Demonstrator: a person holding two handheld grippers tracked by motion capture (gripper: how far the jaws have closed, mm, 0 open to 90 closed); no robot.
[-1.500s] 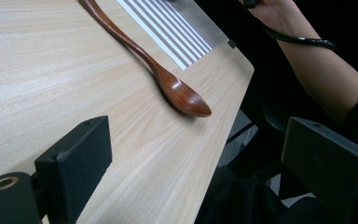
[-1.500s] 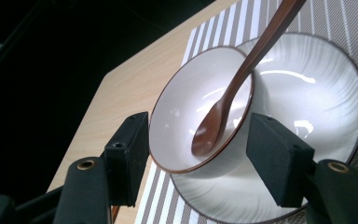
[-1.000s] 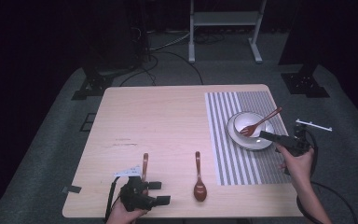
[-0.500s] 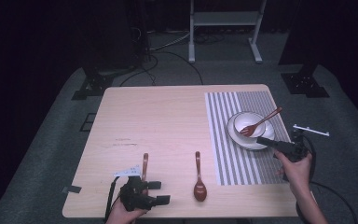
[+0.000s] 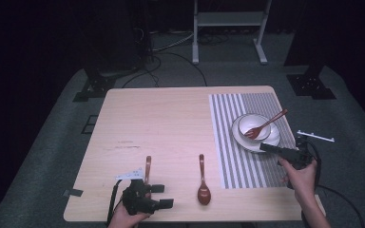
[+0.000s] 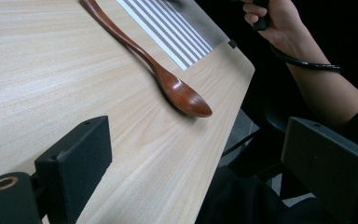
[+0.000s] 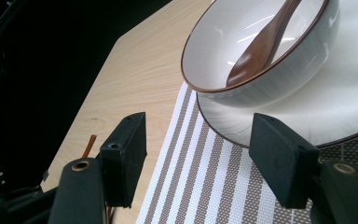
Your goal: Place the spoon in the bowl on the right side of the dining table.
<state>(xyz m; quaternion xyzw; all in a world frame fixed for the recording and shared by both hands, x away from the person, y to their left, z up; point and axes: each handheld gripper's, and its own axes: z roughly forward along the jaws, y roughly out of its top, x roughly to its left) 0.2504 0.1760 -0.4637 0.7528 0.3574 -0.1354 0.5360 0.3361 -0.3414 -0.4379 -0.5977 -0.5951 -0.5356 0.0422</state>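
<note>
Spoons lie on the desk (image 5: 171, 123): a brown wooden spoon (image 5: 203, 180) near the front edge, bowl end toward the person, and a second utensil handle (image 5: 148, 167) just beside the left tongs (image 5: 164, 195). Those tongs sit released at the front left corner, nothing between the jaws. On the striped placemat (image 5: 233, 142) a white bowl (image 5: 255, 127) on a plate (image 5: 271, 142) holds a wooden fork (image 5: 265, 125). The right tongs (image 5: 267, 147), also released, point at the plate's near rim.
</note>
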